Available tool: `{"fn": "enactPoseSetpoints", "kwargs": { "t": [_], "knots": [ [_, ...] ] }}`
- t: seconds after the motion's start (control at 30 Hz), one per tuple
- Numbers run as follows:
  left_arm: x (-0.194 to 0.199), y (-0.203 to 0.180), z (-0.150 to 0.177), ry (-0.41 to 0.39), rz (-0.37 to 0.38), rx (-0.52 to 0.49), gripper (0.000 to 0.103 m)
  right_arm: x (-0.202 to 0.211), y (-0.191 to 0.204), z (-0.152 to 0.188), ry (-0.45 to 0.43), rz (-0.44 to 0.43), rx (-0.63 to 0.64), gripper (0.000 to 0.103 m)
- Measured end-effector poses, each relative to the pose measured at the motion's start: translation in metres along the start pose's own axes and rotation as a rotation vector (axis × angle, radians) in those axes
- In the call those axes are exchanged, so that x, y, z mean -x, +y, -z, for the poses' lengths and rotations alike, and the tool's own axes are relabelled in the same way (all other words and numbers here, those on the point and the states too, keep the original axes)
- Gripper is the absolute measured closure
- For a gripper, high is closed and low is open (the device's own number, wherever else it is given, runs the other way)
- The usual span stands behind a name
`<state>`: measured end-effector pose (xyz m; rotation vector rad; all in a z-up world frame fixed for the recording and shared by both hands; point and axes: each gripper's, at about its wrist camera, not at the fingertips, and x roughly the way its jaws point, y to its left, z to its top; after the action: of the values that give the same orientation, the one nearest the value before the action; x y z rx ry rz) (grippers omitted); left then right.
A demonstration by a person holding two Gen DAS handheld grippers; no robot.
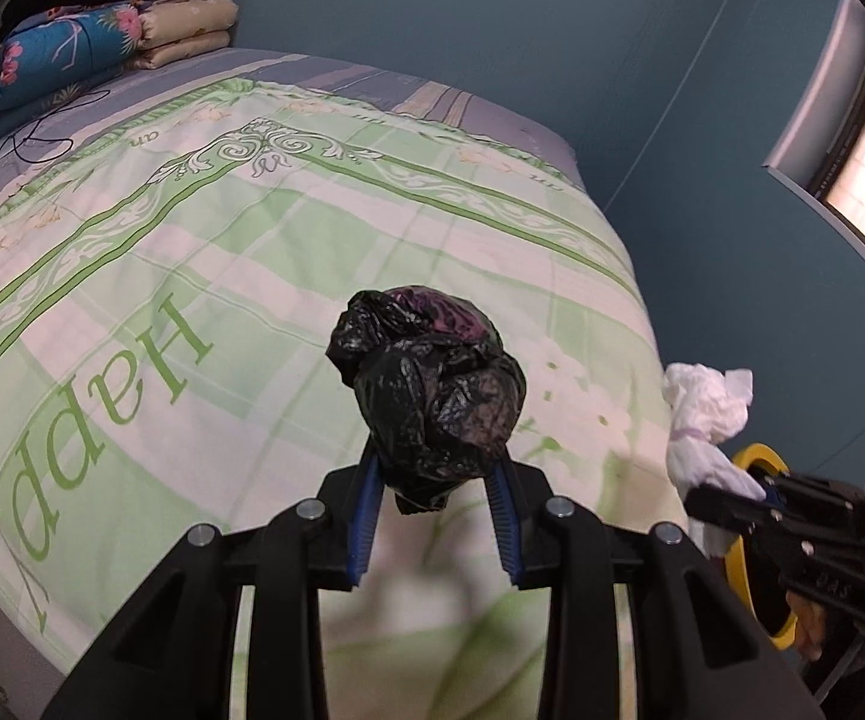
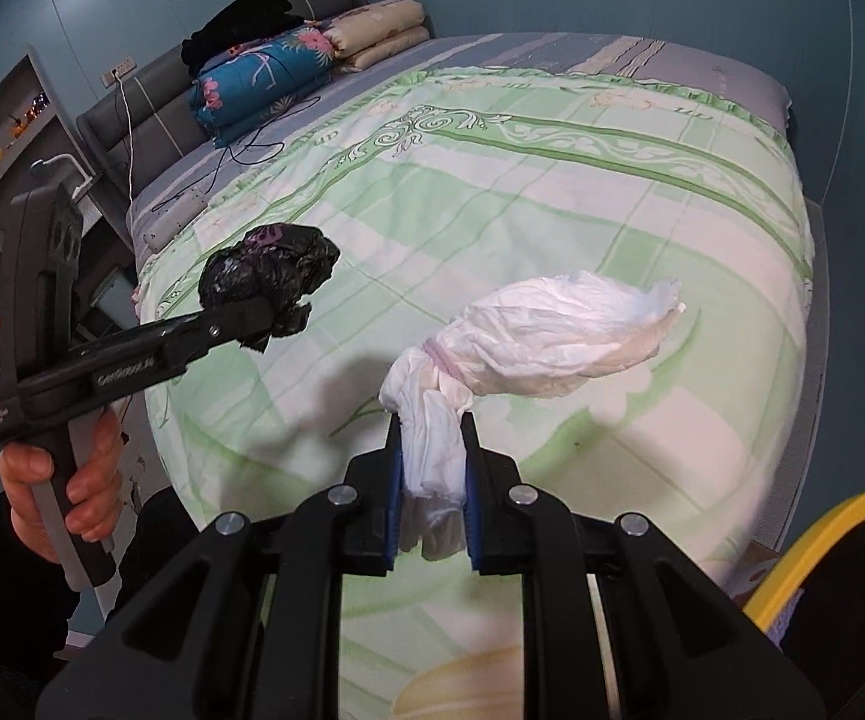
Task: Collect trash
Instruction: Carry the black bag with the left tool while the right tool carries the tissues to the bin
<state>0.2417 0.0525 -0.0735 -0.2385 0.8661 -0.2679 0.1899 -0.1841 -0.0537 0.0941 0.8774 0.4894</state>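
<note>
Trash here is two bundles, both lifted clear above the bed (image 2: 552, 192) near its foot edge. The crumpled black plastic bag (image 1: 432, 390) is pinched between the left gripper's (image 1: 439, 495) blue fingers (image 1: 366, 516), up over the green checked bedspread. The white tied bag (image 2: 528, 348) has its knotted tail clamped in the right gripper (image 2: 432, 480), fingers nearly closed on it. A yellow-rimmed bin (image 2: 834, 546) sits just off the bed's foot corner.
</note>
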Motion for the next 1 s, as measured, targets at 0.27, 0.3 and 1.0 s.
{"fn": "enactPoseSetpoints", "kwargs": {
  "t": [0.27,0.3,1.0],
  "knots": [
    [0.031,-0.048,0.018,-0.024,0.064,-0.085,0.073,0.037,-0.017,0.008,-0.054,0.051,-0.016,0.088],
    [0.035,-0.053,0.019,-0.029,0.070,-0.096,0.073,0.042,-0.020,0.009,-0.062,0.055,-0.021,0.088],
    [0.077,-0.166,0.032,-0.091,0.185,-0.294,0.072,0.118,-0.084,0.034,-0.213,0.184,-0.139,0.088]
  ]
}}
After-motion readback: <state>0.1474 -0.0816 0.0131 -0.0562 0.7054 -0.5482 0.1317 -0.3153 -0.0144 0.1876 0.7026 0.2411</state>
